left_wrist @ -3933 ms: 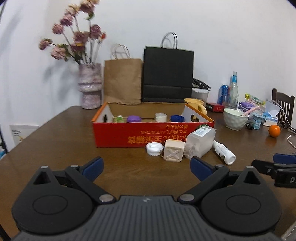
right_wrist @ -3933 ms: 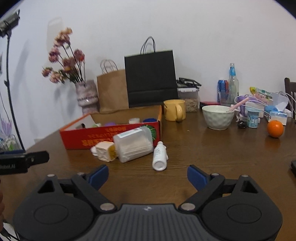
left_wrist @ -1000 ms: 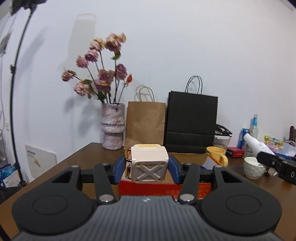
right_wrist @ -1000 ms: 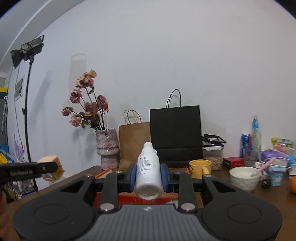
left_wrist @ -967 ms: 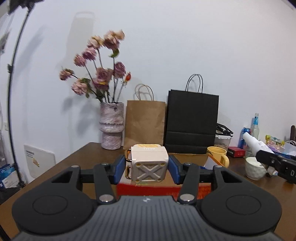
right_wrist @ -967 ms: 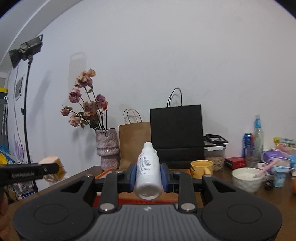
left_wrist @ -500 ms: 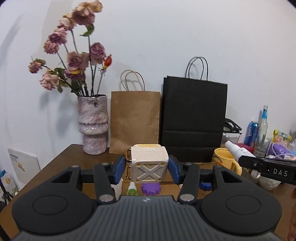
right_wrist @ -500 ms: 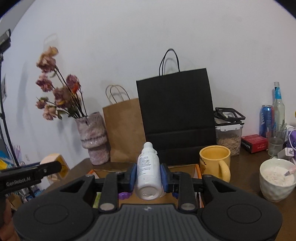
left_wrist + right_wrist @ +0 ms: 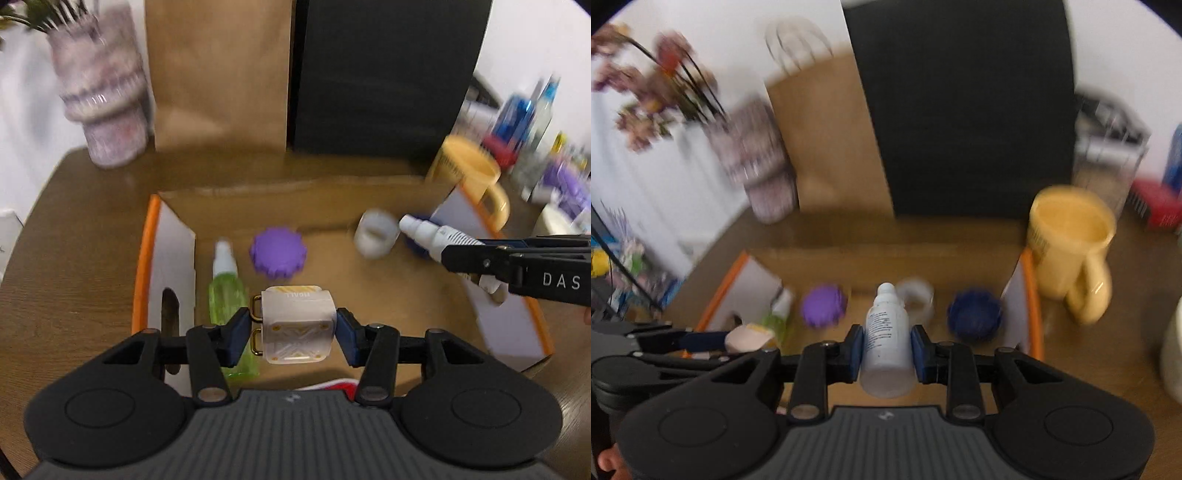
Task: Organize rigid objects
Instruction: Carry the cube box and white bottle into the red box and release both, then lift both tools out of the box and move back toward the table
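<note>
My left gripper (image 9: 294, 330) is shut on a cream cube-shaped case (image 9: 295, 326) with gold clasps, held over the open cardboard box (image 9: 147, 258). My right gripper (image 9: 886, 349) is shut on a white bottle (image 9: 886, 343), also over the box; it shows from the side in the left wrist view (image 9: 436, 236). Inside the box lie a green spray bottle (image 9: 227, 291), a purple lid (image 9: 277, 250), a white cup (image 9: 373, 234) and a dark blue lid (image 9: 973, 314). The left gripper with the case shows at the left of the right wrist view (image 9: 746, 339).
A yellow mug (image 9: 1071, 254) stands just right of the box. A brown paper bag (image 9: 218, 70) and a black bag (image 9: 384, 74) stand behind it. A vase with flowers (image 9: 103, 96) is at the back left. Bottles and cans (image 9: 524, 118) crowd the right.
Both grippers have moved forward and tilted down over the box, so its inside now fills the views. Each still holds its object.
</note>
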The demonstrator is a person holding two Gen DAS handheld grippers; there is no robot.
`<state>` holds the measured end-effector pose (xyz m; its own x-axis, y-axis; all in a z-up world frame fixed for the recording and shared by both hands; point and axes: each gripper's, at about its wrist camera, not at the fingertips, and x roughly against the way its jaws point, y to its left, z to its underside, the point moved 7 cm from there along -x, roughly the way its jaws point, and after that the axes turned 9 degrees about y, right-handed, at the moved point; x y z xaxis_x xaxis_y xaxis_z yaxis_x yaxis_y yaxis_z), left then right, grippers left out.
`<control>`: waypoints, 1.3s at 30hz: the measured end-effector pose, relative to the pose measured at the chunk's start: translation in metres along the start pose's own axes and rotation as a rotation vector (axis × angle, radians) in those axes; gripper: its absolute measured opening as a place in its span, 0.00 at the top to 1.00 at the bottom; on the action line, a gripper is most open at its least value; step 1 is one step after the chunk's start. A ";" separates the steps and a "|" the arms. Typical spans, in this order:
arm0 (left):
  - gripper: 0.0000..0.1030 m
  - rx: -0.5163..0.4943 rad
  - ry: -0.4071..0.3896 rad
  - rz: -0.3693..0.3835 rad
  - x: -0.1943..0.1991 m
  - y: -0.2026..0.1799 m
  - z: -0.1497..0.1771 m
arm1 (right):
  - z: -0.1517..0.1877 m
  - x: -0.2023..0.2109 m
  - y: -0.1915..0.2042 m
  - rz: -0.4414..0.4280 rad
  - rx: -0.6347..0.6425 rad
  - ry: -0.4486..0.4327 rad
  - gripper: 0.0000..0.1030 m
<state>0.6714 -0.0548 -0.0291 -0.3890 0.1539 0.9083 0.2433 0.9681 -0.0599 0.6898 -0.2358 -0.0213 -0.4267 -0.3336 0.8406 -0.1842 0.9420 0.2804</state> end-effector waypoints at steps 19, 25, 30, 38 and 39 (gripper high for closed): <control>0.39 0.057 0.132 -0.050 -0.024 0.008 -0.011 | 0.007 -0.048 0.021 0.019 -0.029 0.101 0.72; 0.30 0.039 -0.001 -0.072 0.041 -0.005 -0.006 | 0.014 0.018 0.026 0.079 0.014 -0.010 0.47; 0.17 -0.046 -0.323 -0.137 0.131 -0.024 0.013 | 0.026 0.094 0.043 0.106 0.076 -0.188 0.28; 0.10 -0.026 -0.764 -0.182 0.208 -0.044 0.091 | 0.107 0.168 0.060 0.165 0.186 -0.596 0.16; 0.10 -0.020 -0.778 -0.174 0.211 -0.046 0.099 | 0.116 0.170 0.061 0.168 0.192 -0.611 0.16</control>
<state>0.4901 -0.0471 0.1244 -0.9297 0.1020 0.3539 0.1352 0.9883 0.0704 0.5029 -0.2390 0.0848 -0.8787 -0.1959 0.4353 -0.2017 0.9789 0.0333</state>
